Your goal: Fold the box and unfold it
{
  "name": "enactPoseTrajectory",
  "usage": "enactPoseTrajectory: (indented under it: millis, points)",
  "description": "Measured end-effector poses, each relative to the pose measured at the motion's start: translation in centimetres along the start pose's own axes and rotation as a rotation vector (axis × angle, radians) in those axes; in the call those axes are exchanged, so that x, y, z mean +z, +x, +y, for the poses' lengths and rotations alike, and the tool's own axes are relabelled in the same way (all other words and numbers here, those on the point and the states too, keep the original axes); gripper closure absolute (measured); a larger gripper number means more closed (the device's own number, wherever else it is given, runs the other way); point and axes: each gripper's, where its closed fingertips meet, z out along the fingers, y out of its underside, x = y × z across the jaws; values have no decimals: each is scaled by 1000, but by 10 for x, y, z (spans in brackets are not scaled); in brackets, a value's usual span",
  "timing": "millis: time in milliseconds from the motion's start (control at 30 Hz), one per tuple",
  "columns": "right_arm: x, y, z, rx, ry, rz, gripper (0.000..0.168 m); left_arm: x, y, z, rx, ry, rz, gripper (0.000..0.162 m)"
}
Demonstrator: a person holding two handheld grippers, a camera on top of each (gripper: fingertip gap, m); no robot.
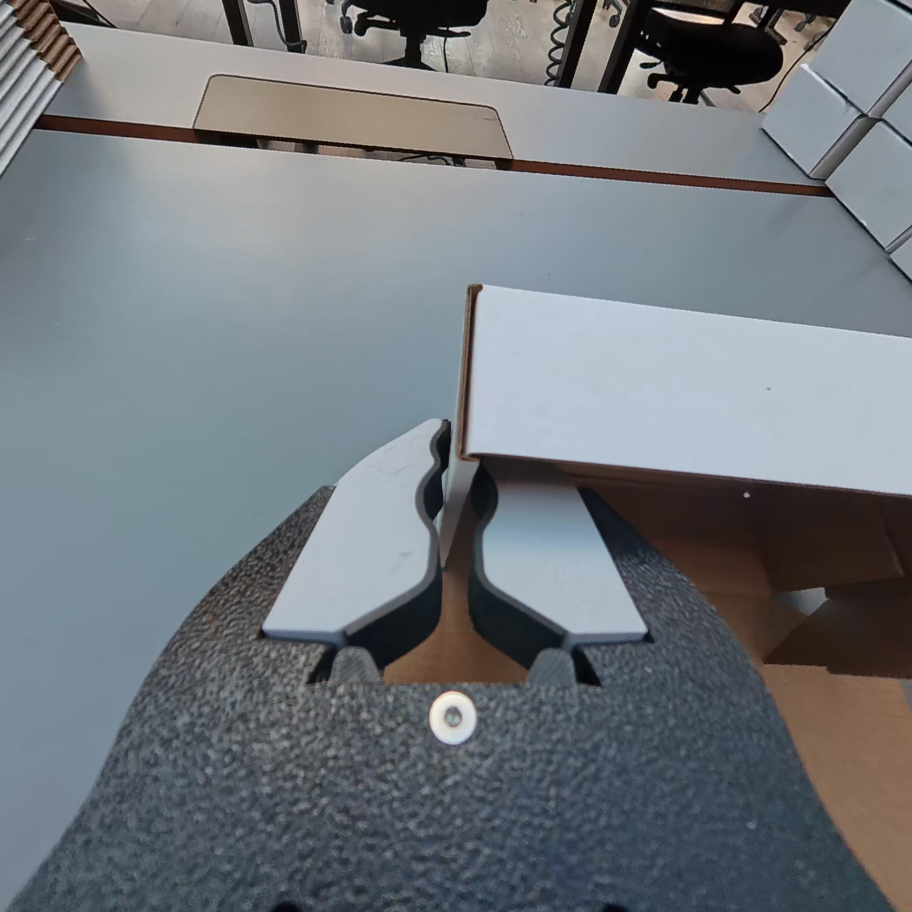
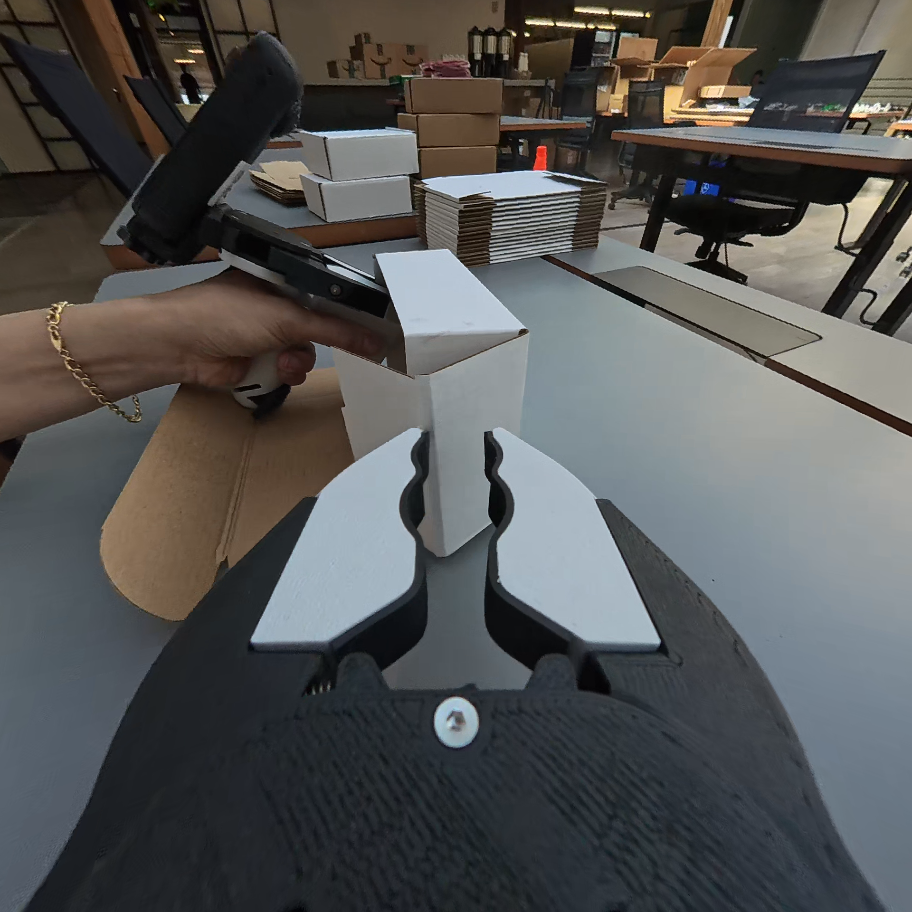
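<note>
A white cardboard box, brown inside, stands partly folded on the grey table. One brown panel lies flat to the left of it. My left gripper is shut on a thin white wall of the box, beside its large white panel. In the right wrist view the left gripper pinches the box's top flap from the left. My right gripper is open, with its fingers on either side of the box's near vertical corner.
A stack of flat box blanks and two folded white boxes sit behind the box. More white boxes stand at the far right and flat blanks at the far left. A person's hand holds the left gripper.
</note>
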Motion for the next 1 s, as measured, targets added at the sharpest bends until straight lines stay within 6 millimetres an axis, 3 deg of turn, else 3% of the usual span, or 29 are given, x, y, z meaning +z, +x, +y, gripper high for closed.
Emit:
enactPoseTrajectory:
  millis: [67, 333, 567, 767, 900, 1000]
  points:
    - [-1, -4, 0, 17, 9, -61, 132, 0, 0, 0, 4, 3, -1, 156]
    - [9, -7, 3, 4, -14, -35, 141, -1, 0, 0, 18, 9, -13, 156]
    - [22, -5, 5, -20, -53, 212, 139, -1, 1, 1, 20, 15, -50, 156]
    - [33, 18, 11, -21, -137, 559, 137, -2, 2, 1, -3, 25, -89, 155]
    - [38, 27, 10, -18, -145, 663, 138, -2, 0, 0, -29, 39, -116, 153]
    - [48, 24, 10, -38, -156, 624, 129, -2, -1, 0, -43, 47, -120, 153]
